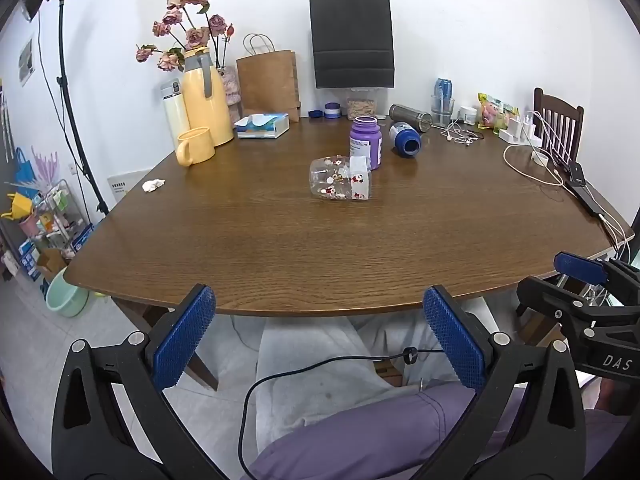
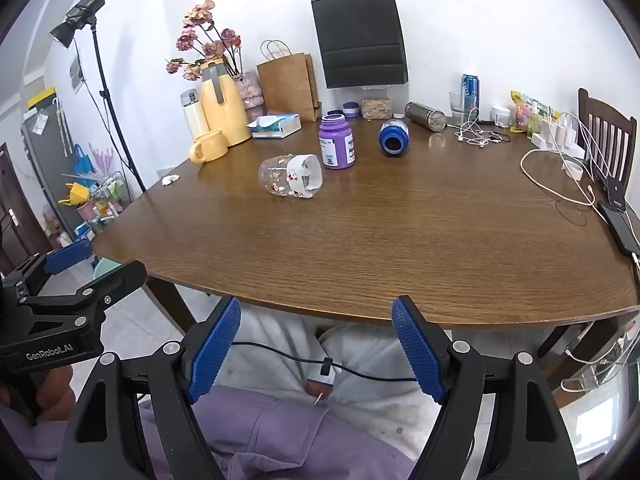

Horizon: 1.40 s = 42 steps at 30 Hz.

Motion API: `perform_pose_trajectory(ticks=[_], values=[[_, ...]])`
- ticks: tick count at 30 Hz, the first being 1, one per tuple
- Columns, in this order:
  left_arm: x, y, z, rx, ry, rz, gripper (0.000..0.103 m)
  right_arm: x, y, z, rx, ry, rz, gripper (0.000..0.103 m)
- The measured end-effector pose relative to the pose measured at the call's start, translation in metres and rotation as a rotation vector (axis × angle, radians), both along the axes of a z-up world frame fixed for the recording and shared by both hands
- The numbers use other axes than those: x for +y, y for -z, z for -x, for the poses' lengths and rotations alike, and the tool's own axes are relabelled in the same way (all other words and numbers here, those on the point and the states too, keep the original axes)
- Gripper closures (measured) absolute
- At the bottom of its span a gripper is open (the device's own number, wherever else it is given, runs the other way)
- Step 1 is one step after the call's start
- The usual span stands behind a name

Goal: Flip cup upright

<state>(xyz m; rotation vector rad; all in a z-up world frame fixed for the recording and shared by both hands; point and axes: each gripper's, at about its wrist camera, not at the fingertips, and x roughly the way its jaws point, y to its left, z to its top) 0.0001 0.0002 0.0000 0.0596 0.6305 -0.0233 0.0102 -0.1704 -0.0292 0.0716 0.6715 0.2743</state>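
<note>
A clear glass cup with small red and white prints and a white band at its mouth lies on its side in the middle of the wooden table. It also shows in the right wrist view, mouth toward the right. My left gripper is open and empty, held below the table's near edge. My right gripper is open and empty, also in front of the near edge. Both are well short of the cup.
A purple jar stands just behind the cup; a blue jar lies on its side to the right. A yellow mug, yellow jug, tissue box, paper bags, cables and a chair line the back and right.
</note>
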Motion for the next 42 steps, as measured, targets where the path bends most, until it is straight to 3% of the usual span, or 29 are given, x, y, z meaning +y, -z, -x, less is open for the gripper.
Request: perform_pose_trajectory(ticks=[42], values=[[0.0002,-0.0002,0.0002,-0.002,-0.001,-0.001,0.000,-0.0012,-0.0052,0.0019,-0.025,0.018,0.011,0.021]])
